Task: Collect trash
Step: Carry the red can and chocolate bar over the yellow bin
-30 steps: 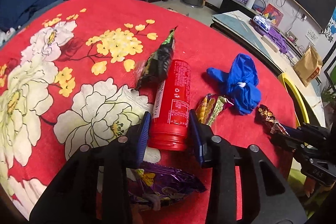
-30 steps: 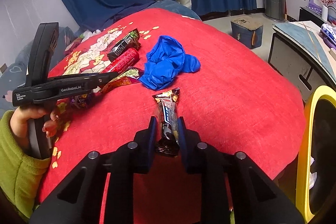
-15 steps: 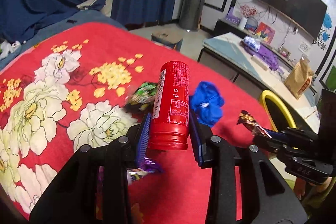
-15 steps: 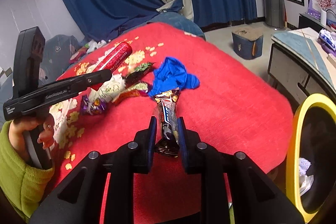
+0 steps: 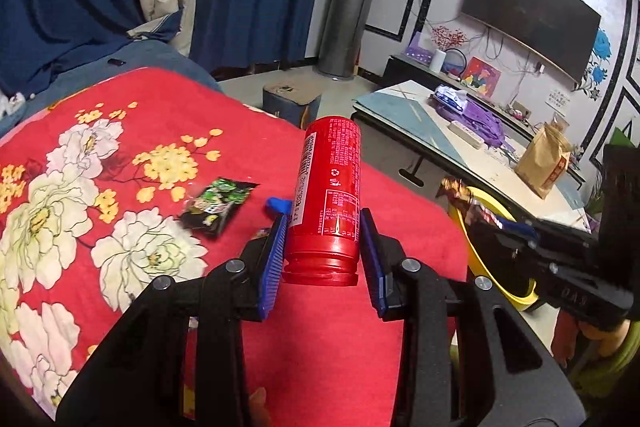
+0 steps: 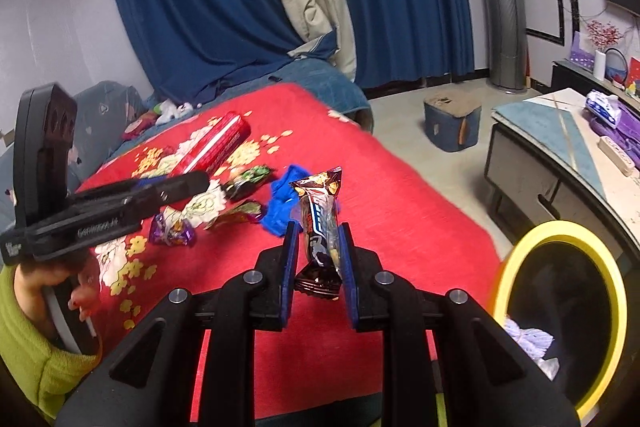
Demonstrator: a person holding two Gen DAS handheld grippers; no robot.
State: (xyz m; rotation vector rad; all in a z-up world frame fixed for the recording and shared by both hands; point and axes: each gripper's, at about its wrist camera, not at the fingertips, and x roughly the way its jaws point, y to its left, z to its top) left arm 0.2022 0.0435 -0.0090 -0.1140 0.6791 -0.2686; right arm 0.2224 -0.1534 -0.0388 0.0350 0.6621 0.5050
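Observation:
My left gripper (image 5: 324, 227) is shut on a red cylindrical can (image 5: 330, 183), held in the air above the red flowered bedspread (image 5: 168, 131). In the right wrist view the same red can (image 6: 218, 145) sticks out past the left gripper (image 6: 188, 183). My right gripper (image 6: 318, 239) is shut on a dark snack-bar wrapper (image 6: 320, 223), also lifted off the bed. From the left wrist view, that wrapper (image 5: 468, 203) hangs over the yellow-rimmed trash bin (image 5: 480, 255). The yellow bin (image 6: 560, 307) stands low to the right of the bed, with crumpled paper inside.
On the bed lie a green-black wrapper (image 5: 216, 205), a blue crumpled glove (image 6: 284, 203), a purple wrapper (image 6: 172, 231) and a yellow-red wrapper (image 6: 240, 211). A low table (image 5: 460, 143) with a brown paper bag (image 5: 544, 163) stands beyond the bin. A person's green sleeve (image 6: 36, 359) is at the lower left.
Both grippers have risen off the bed with their loads. The can was lifted clear of the bedspread, and the views swung toward the bin and table on the right.

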